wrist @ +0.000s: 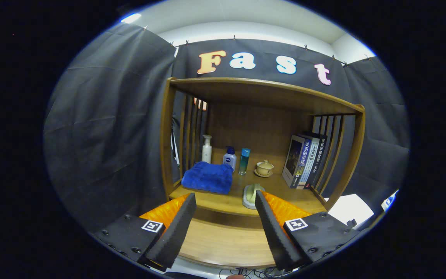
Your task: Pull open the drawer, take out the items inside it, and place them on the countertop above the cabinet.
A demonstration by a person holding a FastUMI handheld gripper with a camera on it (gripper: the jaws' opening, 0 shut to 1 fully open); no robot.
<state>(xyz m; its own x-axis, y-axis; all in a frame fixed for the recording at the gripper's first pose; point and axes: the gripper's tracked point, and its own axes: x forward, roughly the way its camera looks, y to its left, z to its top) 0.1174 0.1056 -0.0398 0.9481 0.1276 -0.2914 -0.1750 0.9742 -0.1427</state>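
My gripper (225,195) is open and holds nothing; its fingers point at the front of a wooden cabinet. The countertop (223,201) lies just ahead of the fingertips. On it a folded blue towel (208,177) sits beyond the left finger. A pale green item on a white dish (251,196) rests near the counter's front edge, partly hidden by the right finger. Below the counter's edge, between the fingers, a flat wooden surface (223,242) juts toward me; I cannot tell whether it is the drawer.
At the back of the counter stand a white pump bottle (206,149), a blue-capped white bottle (229,157), a teal bottle (244,161) and a lidded beige cup on a saucer (264,168). Books (304,161) lean against the right slats. A shelf board (261,91) roofs the counter.
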